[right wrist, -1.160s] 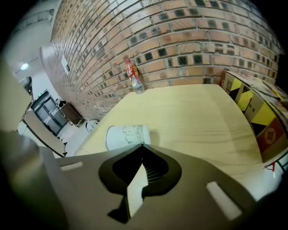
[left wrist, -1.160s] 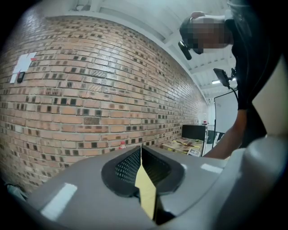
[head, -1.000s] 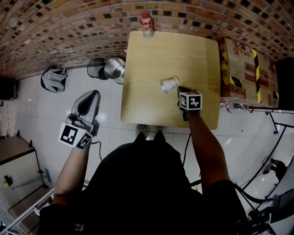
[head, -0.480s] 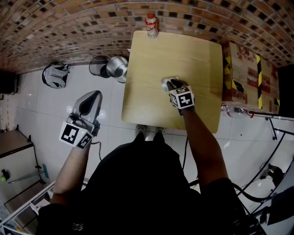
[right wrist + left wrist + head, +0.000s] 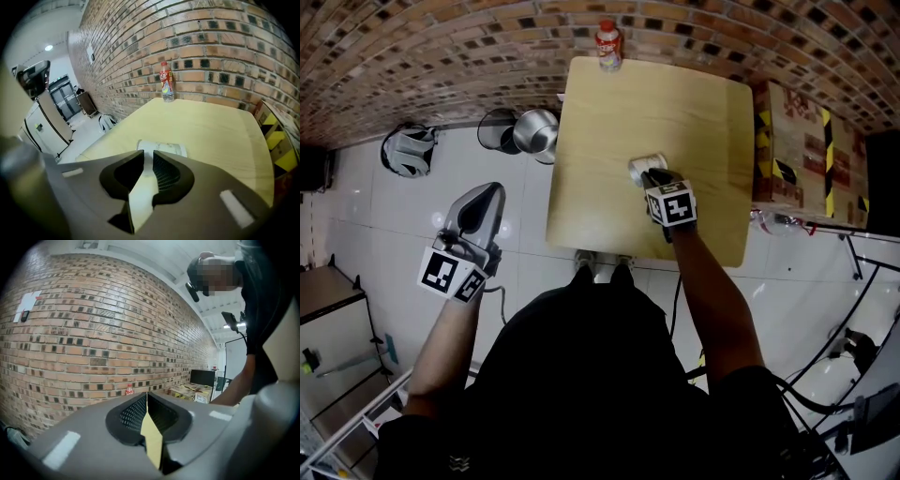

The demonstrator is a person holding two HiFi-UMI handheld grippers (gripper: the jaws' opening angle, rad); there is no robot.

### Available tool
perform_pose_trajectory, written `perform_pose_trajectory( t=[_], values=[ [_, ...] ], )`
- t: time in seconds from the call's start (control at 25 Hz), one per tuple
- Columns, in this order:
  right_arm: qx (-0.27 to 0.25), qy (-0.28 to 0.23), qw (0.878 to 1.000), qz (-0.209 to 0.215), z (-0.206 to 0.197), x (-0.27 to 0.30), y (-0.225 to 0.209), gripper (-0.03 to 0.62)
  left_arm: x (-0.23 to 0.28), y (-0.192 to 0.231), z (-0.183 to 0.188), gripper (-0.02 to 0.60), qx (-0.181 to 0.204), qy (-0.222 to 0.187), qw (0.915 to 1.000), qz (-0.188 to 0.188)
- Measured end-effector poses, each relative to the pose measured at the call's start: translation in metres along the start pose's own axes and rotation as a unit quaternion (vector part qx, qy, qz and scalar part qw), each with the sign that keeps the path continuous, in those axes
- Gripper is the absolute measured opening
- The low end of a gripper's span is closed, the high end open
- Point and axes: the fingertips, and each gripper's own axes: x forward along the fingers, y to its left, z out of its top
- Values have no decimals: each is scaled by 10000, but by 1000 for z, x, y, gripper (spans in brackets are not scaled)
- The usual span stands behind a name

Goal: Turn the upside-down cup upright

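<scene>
A white paper cup (image 5: 641,165) sits near the middle of the wooden table (image 5: 675,103), mostly hidden under my right gripper (image 5: 652,176). In the right gripper view the cup (image 5: 162,147) shows just beyond the fingertips, and white cup wall fills the narrow gap of my right gripper (image 5: 147,157). Its jaws are closing, with the pads against that wall. I cannot tell how the cup stands. My left gripper (image 5: 481,204) hangs off the table's left side over the floor, its jaws together and nothing in them; the left gripper view shows my left gripper (image 5: 146,401) aimed at the brick wall.
A red-labelled bottle (image 5: 607,45) stands at the table's far edge, also seen as the bottle (image 5: 165,82). A taped cardboard box (image 5: 797,141) stands right of the table. A metal pot (image 5: 534,133) and a bag (image 5: 409,152) lie on the floor to the left.
My right gripper has moved left onto the cup, which lay in plain sight beside it a second ago and is now largely covered. The left gripper has stayed put.
</scene>
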Motion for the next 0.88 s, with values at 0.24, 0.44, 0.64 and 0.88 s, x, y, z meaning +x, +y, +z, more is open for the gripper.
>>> perform_pose_trajectory(
  t=[0.24, 0.44, 0.64, 0.88],
  values=[
    [16, -351, 9992, -186, -11, -38, 7, 72, 18, -12, 2, 8, -18, -72, 9993, -361],
    [-29, -260, 9992, -312, 7, -19, -10, 84, 21, -24, 3, 8, 22, -69, 9987, -504],
    [219, 367, 9975, -556, -14, -10, -25, 84, 8, -16, 8, 8, 80, -71, 9992, -395],
    [546, 206, 9964, -610, -49, -23, -25, 87, 8, -15, 4, 8, 23, -102, 9992, -388]
  ],
)
